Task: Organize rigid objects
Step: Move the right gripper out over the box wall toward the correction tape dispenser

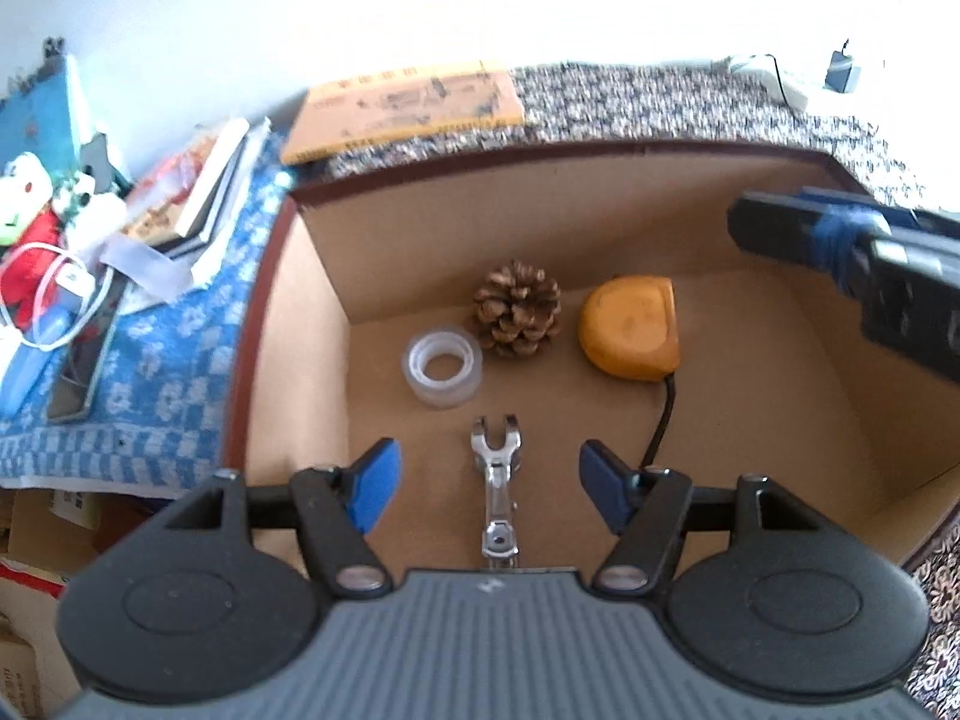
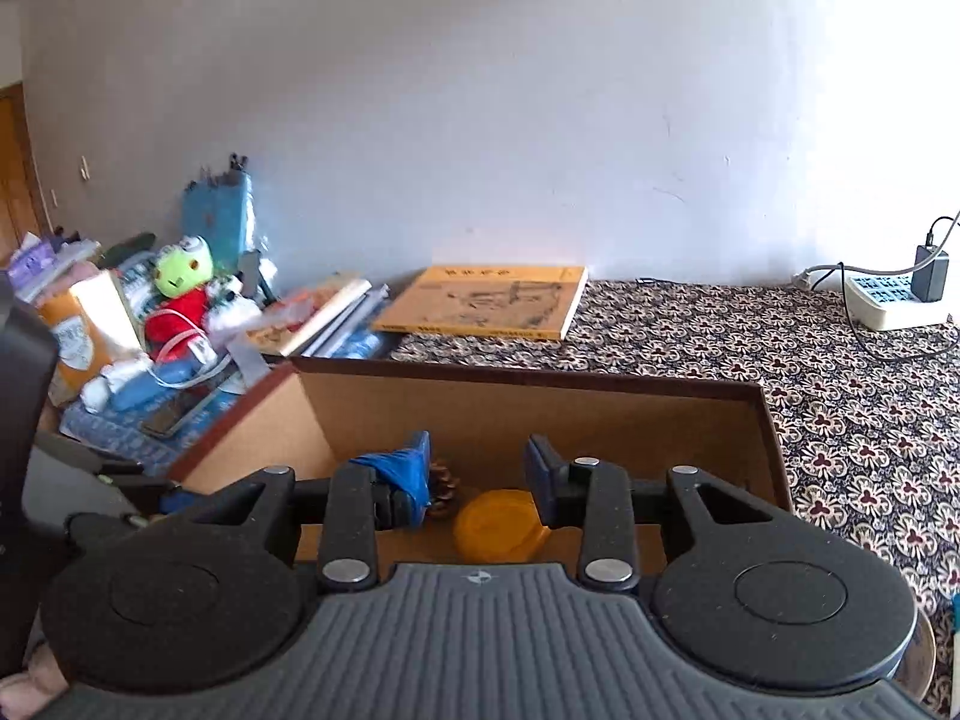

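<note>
A: Nearest the lens in the left wrist view, what appears?

B: The left gripper [image 1: 489, 483], jaws spread wide with nothing between the blue pads. Between them, lower on the box floor, lies a metal wrench [image 1: 497, 489], its forked end pointing to 12 o'clock.

A: And the container?

B: A cardboard box [image 1: 420, 228], open at the top. From the wrench, a clear tape roll [image 1: 443, 367] sits at about 11 o'clock, a pine cone [image 1: 517, 309] at 12 o'clock just beside the roll, and a yellow tape measure [image 1: 630, 329] at 1 o'clock, its black cord trailing toward 6 o'clock.

A: Where is the other tool?

B: The right gripper [image 2: 477, 477] enters the left view at 2 o'clock, above the box's edge. In its own view its jaws stand apart, gripping nothing; the pine cone and tape measure show below, between the fingers.

A: Beyond the box?

B: A yellow book [image 2: 486, 300] at 12 o'clock on a patterned cloth [image 2: 750, 330]; a power strip [image 2: 894, 297] at 2 o'clock.
</note>
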Available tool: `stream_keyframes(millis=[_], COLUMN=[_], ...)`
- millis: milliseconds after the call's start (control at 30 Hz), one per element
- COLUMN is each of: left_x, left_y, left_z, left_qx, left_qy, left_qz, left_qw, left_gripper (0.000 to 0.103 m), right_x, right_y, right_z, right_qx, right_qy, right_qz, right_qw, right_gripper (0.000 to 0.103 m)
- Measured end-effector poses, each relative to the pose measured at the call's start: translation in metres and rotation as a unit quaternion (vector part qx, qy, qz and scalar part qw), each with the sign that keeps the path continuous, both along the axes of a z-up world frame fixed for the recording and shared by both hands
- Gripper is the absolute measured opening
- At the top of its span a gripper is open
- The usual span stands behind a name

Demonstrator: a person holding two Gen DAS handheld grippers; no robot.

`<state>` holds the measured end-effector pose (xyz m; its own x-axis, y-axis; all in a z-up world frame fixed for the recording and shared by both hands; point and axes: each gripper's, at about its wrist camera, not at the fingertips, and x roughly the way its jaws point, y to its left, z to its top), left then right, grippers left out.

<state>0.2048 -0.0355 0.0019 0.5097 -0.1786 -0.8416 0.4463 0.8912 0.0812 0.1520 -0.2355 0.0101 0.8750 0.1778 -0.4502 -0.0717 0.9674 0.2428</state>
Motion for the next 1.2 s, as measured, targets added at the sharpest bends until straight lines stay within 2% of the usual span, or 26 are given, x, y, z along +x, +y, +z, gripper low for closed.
stream_keyframes(millis=[133,267,467,600,800,1000,1200], left_x=[-0.013,-0.028,-0.052,-0.065,-0.085,-0.1,-0.105], left_y=[0.005,0.008,0.012,0.019,0.023,0.026,0.032], left_z=[0.015,0.026,0.04,0.046,0.056,0.063,0.061], left_qx=[-0.01,-0.013,-0.016,-0.028,-0.021,-0.021,-0.032], left_qy=[-0.014,-0.029,-0.044,-0.038,-0.049,-0.059,-0.04], left_qz=[0.017,0.028,0.046,0.062,0.084,0.096,0.115], left_qw=[0.9997,0.9991,0.9979,0.997,0.9951,0.9934,0.992], left_gripper=[0.071,0.073,0.075,0.083,0.083,0.083,0.083], right_x=[-0.019,-0.034,-0.051,-0.062,-0.073,-0.085,-0.089], right_y=[0.006,0.011,0.008,0.011,0.014,0.026,0.025], right_z=[0.007,0.012,0.019,0.023,0.029,0.031,0.024], right_qx=[0.004,-0.007,0.025,0.029,0.056,0.033,0.038], right_qy=[-0.004,-0.012,-0.018,-0.028,-0.029,-0.034,-0.02], right_qz=[0.01,-0.003,0.01,0.021,0.062,0.104,0.128], right_qw=[1.0,1.0,0.999,0.999,0.996,0.993,0.991], right_gripper=[0.018,0.019,0.018,0.018,0.018,0.018,0.018])
